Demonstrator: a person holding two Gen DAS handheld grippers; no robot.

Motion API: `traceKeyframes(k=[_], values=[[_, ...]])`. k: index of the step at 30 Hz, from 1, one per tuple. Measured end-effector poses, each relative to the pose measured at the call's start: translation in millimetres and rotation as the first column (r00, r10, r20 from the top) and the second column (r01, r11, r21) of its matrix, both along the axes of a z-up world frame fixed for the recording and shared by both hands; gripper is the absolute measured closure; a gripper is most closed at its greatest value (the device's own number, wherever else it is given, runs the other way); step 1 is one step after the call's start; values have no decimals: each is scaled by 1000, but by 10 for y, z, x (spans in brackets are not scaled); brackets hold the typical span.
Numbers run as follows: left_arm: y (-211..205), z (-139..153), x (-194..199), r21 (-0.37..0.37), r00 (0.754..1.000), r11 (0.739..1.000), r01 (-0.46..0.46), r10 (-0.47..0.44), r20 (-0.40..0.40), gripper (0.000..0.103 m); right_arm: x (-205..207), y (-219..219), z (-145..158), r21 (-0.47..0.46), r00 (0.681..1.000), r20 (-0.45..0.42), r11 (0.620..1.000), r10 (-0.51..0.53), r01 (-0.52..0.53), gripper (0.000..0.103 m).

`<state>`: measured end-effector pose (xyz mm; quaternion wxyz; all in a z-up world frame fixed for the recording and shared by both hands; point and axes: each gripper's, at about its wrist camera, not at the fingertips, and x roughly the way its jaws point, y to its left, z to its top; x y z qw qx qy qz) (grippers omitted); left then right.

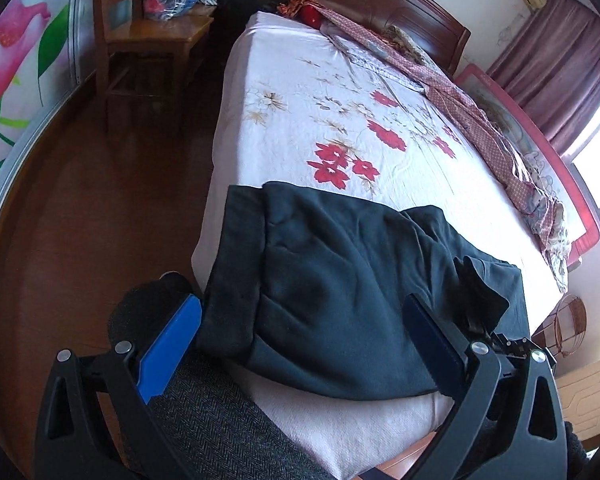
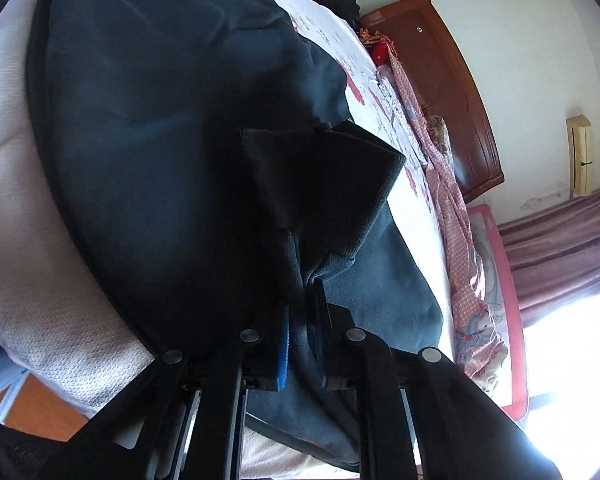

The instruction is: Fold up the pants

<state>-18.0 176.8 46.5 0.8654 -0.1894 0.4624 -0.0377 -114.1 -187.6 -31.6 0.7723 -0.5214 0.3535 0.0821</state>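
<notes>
Dark blue-green pants [image 1: 340, 280] lie folded on the near corner of the bed [image 1: 300, 120], with one edge hanging over the left side. My left gripper [image 1: 300, 340] hovers just above their near edge. It is open wide, with one blue pad [image 1: 172, 344] past the left edge of the pants, one on the right, and nothing pinched. In the right wrist view the pants [image 2: 160, 140] fill most of the frame. My right gripper [image 2: 302, 320] is shut on a bunch of their fabric, and a black ribbed cuff [image 2: 320, 184] stands up just beyond the fingertips.
A pink patterned quilt [image 1: 480, 120] runs along the far side of the flowered sheet, against a pink bed rail [image 1: 540, 148]. A wooden chair [image 1: 148, 40] stands on the brown floor [image 1: 80, 220] to the left. A person's grey trouser leg [image 1: 220, 420] is at the bed's near edge.
</notes>
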Motion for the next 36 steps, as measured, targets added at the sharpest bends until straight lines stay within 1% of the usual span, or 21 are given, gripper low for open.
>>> traceKeyframes(k=[2, 4, 6, 7, 9, 11, 12, 13, 14, 16, 17, 19, 21, 22, 23, 24, 27, 31, 33, 34, 36], values=[[126, -47, -1, -22, 999, 999, -47, 46, -20, 2, -45, 44, 221, 87, 999, -40, 996, -8, 12, 78], [285, -108, -39, -91, 994, 991, -103, 100, -34, 2, -123, 67, 537, 231, 999, -19, 972, -44, 47, 72], [442, -204, -73, -170, 985, 971, -166, 156, -67, 2, -76, 18, 762, 343, 992, 36, 934, -119, 99, 46], [515, -271, -89, -227, 980, 955, -192, 175, -91, 2, -14, -27, 797, 397, 987, 25, 908, -159, 137, 28], [633, -445, -136, -351, 964, 901, -257, 214, -156, 2, 206, -46, 630, 425, 966, -174, 871, -190, 248, 28], [638, -612, -168, -472, 959, 839, -271, 192, -209, 2, 263, -32, 520, 426, 948, -223, 852, -226, 303, 28], [627, -698, -190, -535, 954, 795, -286, 186, -234, 2, 270, -15, 516, 441, 941, -247, 838, -232, 322, 28], [612, -792, -221, -601, 947, 736, -310, 188, -259, 2, 270, -4, 540, 463, 934, -266, 819, -238, 340, 28], [593, -862, -234, -630, 942, 705, -327, 190, -277, 2, 242, 42, 559, 486, 931, -269, 800, -245, 351, 28], [459, -974, -215, -647, 935, 682, -342, 177, -308, 2, 239, 29, 616, 523, 920, -298, 763, -255, 381, 28], [360, -997, -180, -640, 936, 691, -335, 165, -312, 2, 250, -9, 653, 538, 914, -307, 744, -265, 397, 28], [195, -972, -107, -586, 937, 741, -329, 177, -302, 2, 285, -70, 643, 566, 899, -342, 704, -273, 429, 28], [108, -986, -37, -586, 940, 741, -327, 191, -283, 2, 384, -164, 666, 576, 895, -344, 688, -285, 440, 28], [87, -1022, -10, -557, 932, 754, -349, 215, -293, 2, 371, -141, 685, 577, 898, -337, 692, -282, 434, 28], [71, -1076, 14, -506, 912, 768, -393, 255, -320, 2, 374, -155, 698, 580, 900, -333, 692, -280, 430, 28], [63, -1129, 18, -491, 902, 765, -416, 278, -330, 2, 413, -221, 699, 585, 900, -323, 686, -293, 433, 28], [-55, -1188, 90, -416, 884, 788, -454, 342, -318, 2, 523, -317, 695, 623, 874, -368, 614, -317, 485, 28], [-177, -1229, 173, -336, 861, 798, -501, 418, -290, 2, 535, -421, 726, 638, 862, -383, 580, -332, 507, 28], [-199, -1235, 203, -358, 882, 809, -466, 395, -255, 2, 567, -440, 736, 641, 860, -383, 573, -338, 511, 28], [-200, -1236, 202, -369, 884, 805, -465, 398, -246, 2, 604, -424, 714, 638, 857, -391, 573, -335, 515, 28], [-131, -1203, 141, -447, 891, 771, -453, 408, -200, 6, 610, -412, 706, 633, 857, -393, 578, -333, 515, 28]])
